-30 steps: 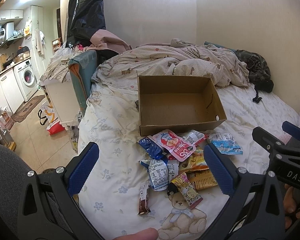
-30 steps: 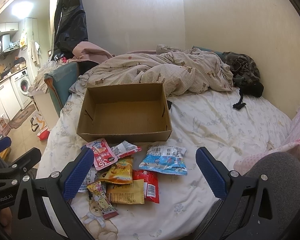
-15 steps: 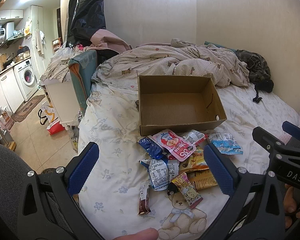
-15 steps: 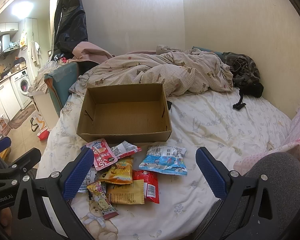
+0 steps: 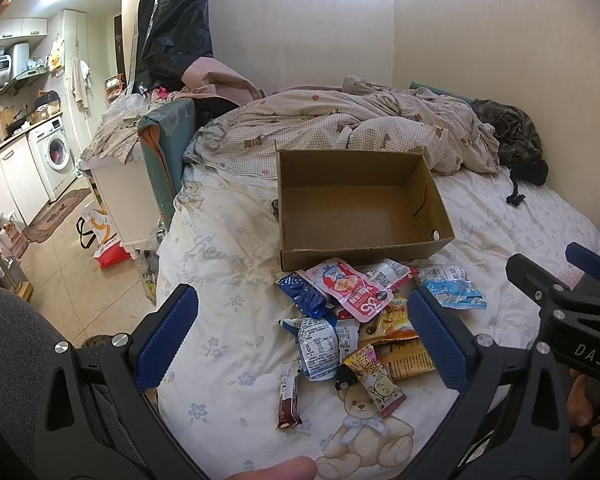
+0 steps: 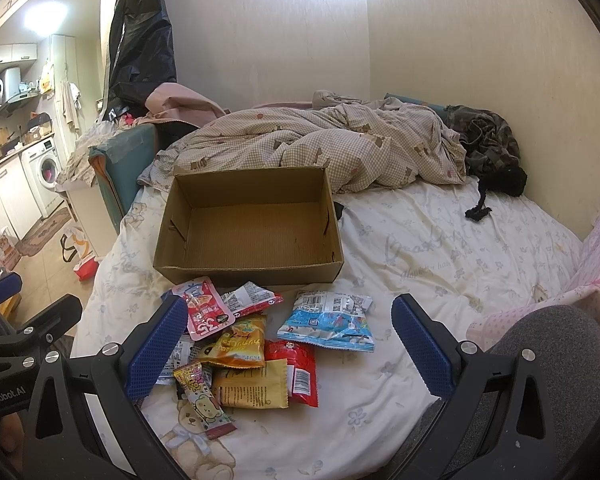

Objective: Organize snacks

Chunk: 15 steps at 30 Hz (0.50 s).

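Note:
An open, empty cardboard box (image 5: 356, 208) (image 6: 252, 228) sits on the bed. In front of it lies a loose pile of snack packets: a pink pouch (image 5: 350, 288) (image 6: 204, 308), a dark blue packet (image 5: 302, 294), a light blue bag (image 5: 450, 286) (image 6: 328, 322), an orange bag (image 6: 240, 342), a red packet (image 6: 298, 370), a tan packet (image 6: 252, 386), a brown bar (image 5: 289, 394) and a bear-print packet (image 5: 378, 378) (image 6: 204, 400). My left gripper (image 5: 300, 338) is open and empty above the pile. My right gripper (image 6: 288, 348) is open and empty above the pile.
A rumpled checked duvet (image 5: 340, 132) lies behind the box. A dark garment (image 6: 488, 148) lies at the far right by the wall. The bed's left edge drops to a tiled floor (image 5: 60, 248) with bags. A pink pillow (image 6: 588, 276) lies at the right.

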Motion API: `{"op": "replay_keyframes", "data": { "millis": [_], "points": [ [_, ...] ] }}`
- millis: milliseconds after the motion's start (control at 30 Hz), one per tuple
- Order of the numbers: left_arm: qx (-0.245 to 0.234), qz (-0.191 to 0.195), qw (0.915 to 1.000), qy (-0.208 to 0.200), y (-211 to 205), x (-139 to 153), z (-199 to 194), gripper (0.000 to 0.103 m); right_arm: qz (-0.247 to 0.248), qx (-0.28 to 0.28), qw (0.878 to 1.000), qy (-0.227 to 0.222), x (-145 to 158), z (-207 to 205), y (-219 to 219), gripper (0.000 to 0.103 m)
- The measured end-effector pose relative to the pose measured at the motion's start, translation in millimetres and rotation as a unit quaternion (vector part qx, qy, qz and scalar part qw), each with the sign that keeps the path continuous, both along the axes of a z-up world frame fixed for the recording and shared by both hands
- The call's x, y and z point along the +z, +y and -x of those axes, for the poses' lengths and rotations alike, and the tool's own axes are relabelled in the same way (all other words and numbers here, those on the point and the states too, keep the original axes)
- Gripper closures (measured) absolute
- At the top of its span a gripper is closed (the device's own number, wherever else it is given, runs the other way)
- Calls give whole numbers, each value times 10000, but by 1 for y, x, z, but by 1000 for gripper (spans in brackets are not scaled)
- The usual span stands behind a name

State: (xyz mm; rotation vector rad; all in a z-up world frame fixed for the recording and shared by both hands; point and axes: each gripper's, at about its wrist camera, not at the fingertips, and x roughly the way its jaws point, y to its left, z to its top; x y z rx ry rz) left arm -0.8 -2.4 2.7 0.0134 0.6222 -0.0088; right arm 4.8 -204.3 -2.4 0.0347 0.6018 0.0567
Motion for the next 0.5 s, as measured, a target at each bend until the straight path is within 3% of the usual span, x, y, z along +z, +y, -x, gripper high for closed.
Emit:
{"op": "replay_keyframes", "data": {
  "millis": [300,500],
  "points": [
    [-20,29,9999,117,4,1,-1,0,-1,-19,10000,86,1,-4,-3,0],
    [137,119,9980,610,12,1,-28,0,-94,74,9976,682,-3,-29,-11,0]
  ]
}}
